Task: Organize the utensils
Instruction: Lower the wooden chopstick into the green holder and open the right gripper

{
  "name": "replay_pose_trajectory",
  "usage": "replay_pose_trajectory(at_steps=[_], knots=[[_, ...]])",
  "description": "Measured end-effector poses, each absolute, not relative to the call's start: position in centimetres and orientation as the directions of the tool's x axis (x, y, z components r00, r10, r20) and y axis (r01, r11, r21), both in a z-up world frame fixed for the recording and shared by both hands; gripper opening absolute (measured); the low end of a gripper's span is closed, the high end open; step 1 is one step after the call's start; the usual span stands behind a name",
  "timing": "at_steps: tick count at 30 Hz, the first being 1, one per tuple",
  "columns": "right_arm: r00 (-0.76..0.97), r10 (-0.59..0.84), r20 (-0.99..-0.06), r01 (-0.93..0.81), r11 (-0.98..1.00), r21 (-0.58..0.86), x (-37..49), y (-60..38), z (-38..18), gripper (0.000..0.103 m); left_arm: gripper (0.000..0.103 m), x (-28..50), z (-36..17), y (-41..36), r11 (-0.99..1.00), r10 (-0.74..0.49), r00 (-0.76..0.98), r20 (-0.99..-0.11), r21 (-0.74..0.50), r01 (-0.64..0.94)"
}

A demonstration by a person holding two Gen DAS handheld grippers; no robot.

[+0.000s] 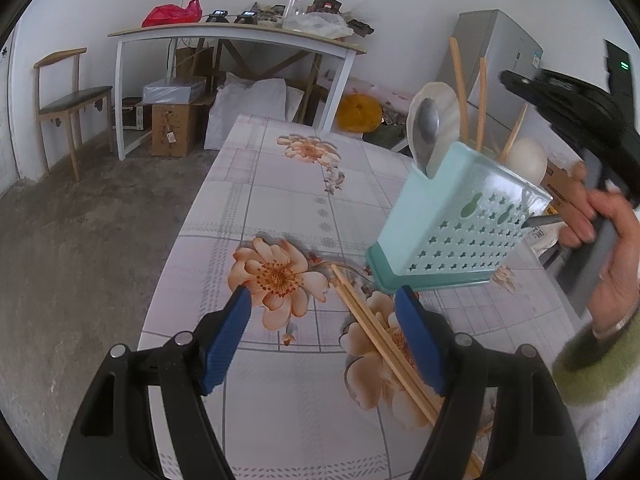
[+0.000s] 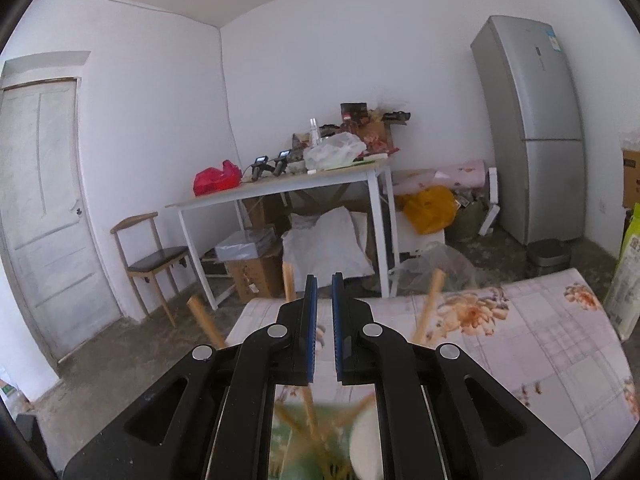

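Observation:
A pale green utensil holder [image 1: 452,216] stands tilted on the floral tablecloth [image 1: 280,184], one edge lifted. It holds a metal spoon [image 1: 427,128], a white ladle, a white round-headed utensil [image 1: 527,157] and several wooden chopsticks [image 1: 460,88]. My right gripper [image 2: 324,300] is nearly shut, its jaws over the holder's rim, and seems to grip it; the holder shows blurred below [image 2: 320,440]. A pair of wooden chopsticks [image 1: 380,332] lies on the table, between the fingers of my open left gripper [image 1: 326,300], nearer the right finger.
A white desk [image 1: 236,36] with clutter stands beyond the table, with boxes and bags under it. A wooden chair [image 1: 72,100] is at the left, a grey fridge [image 2: 532,128] at the right. The table's left edge drops to a concrete floor.

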State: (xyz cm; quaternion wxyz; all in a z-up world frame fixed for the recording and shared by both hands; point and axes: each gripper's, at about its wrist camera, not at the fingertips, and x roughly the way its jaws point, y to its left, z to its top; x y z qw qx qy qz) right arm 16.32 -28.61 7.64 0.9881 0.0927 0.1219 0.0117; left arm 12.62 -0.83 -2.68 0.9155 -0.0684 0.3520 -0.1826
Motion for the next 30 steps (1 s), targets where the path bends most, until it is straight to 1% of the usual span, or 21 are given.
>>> replay_pose_trajectory(at_steps=[3, 8, 12, 14, 18, 23, 27, 30], knots=[[0.967, 0.059, -0.249, -0.011, 0.982, 0.19, 14.0, -28.9, 7.7, 0.007, 0.072, 12.3, -2.6, -1.1, 0.923, -0.384, 0.681, -0.623, -0.247, 0.294], [0.972, 0.07, -0.222, -0.03, 0.983, 0.18, 10.0, -29.6, 8.7, 0.014, 0.072, 11.8, -2.6, -1.6, 0.924, -0.381, 0.676, -0.63, -0.228, 0.308], [0.97, 0.09, -0.224, -0.05, 0.982, 0.181, 9.1, -30.1, 9.6, 0.018, 0.072, 11.6, -2.5, -2.0, 0.924, -0.381, 0.676, -0.631, -0.222, 0.313], [0.969, 0.096, -0.226, -0.058, 0.984, 0.17, 8.7, -30.1, 10.1, 0.021, 0.072, 11.4, -2.4, -2.1, 0.924, -0.38, 0.678, -0.629, -0.218, 0.316], [0.966, 0.111, -0.235, -0.07, 0.982, 0.176, 7.9, -30.7, 10.3, 0.022, 0.072, 11.3, -2.4, -2.2, 0.923, -0.383, 0.677, -0.629, -0.22, 0.317], [0.961, 0.081, -0.265, -0.023, 0.977, 0.214, 6.6, -33.3, 9.8, 0.026, 0.072, 11.7, -2.7, -2.5, 0.924, -0.375, 0.669, -0.642, -0.203, 0.323], [0.946, 0.059, -0.318, 0.041, 0.953, 0.3, 6.0, -37.1, 9.1, 0.029, 0.072, 12.5, -2.9, -2.7, 0.922, -0.376, 0.658, -0.652, -0.194, 0.335], [0.925, 0.078, -0.372, 0.068, 0.929, 0.364, 6.5, -39.8, 8.2, 0.036, 0.072, 13.5, -3.6, -2.9, 0.919, -0.376, 0.639, -0.671, -0.184, 0.348]])
